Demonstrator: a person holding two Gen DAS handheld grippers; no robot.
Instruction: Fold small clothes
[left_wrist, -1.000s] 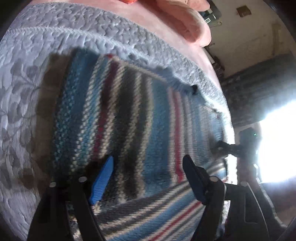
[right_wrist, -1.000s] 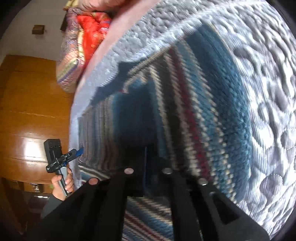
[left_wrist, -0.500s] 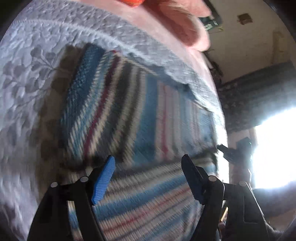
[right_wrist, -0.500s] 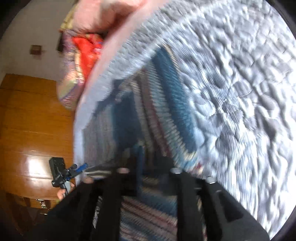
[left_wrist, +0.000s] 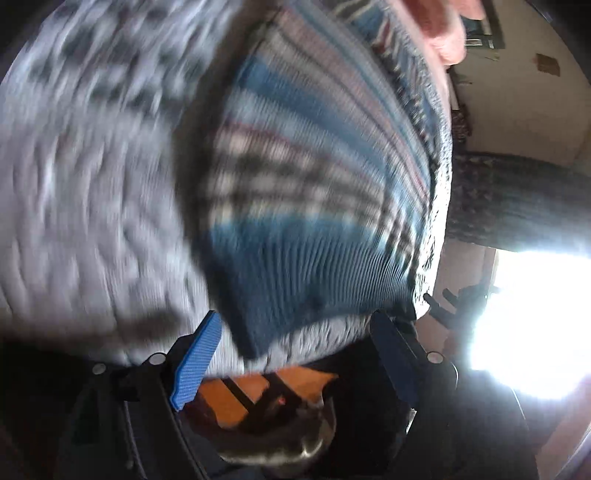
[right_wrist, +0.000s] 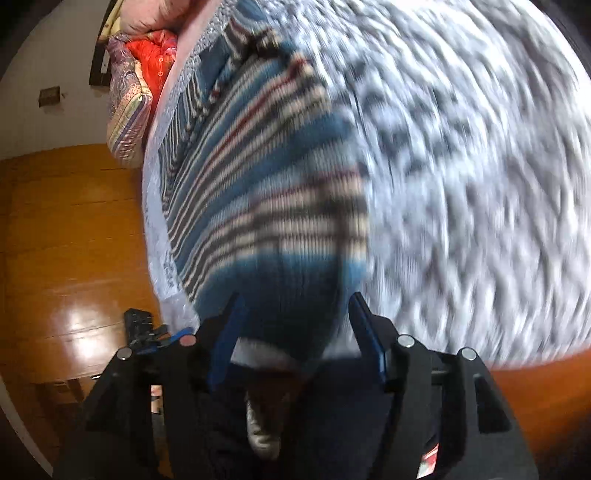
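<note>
1. The sweater (left_wrist: 317, 206) lies on the quilt (left_wrist: 92, 221), filling the middle of the left view and running to the upper right. In the right view it runs from lower centre to the upper left (right_wrist: 266, 206). Its plain blue hem is the end nearest both cameras.

2. The left gripper (left_wrist: 295, 350) stands with its jaws wide apart and nothing between them. The hem corner sits just above the gap, low in the frame.

3. The right gripper (right_wrist: 295, 332) is also spread and holds nothing. The hem shows between its blue pads (right_wrist: 225, 332), but whether they touch the knit I cannot tell.

4. Both views are smeared by motion, so let the grippers settle before picking a grasp point.

5. The step in hand looks like a fresh grasp for the next fold. Take the two hem corners, one per gripper, at matching spots.

6. Pinch only the layers you mean to carry. This thick knit already looks doubled, and a shallow bite may leave one layer behind.

7. Lift both corners evenly and keep the stripes parallel, or the fold will skew.

8. The sweater lies close to the quilt's edge in both views. Carry the fold inward, away from the floor (right_wrist: 74, 258).
</note>
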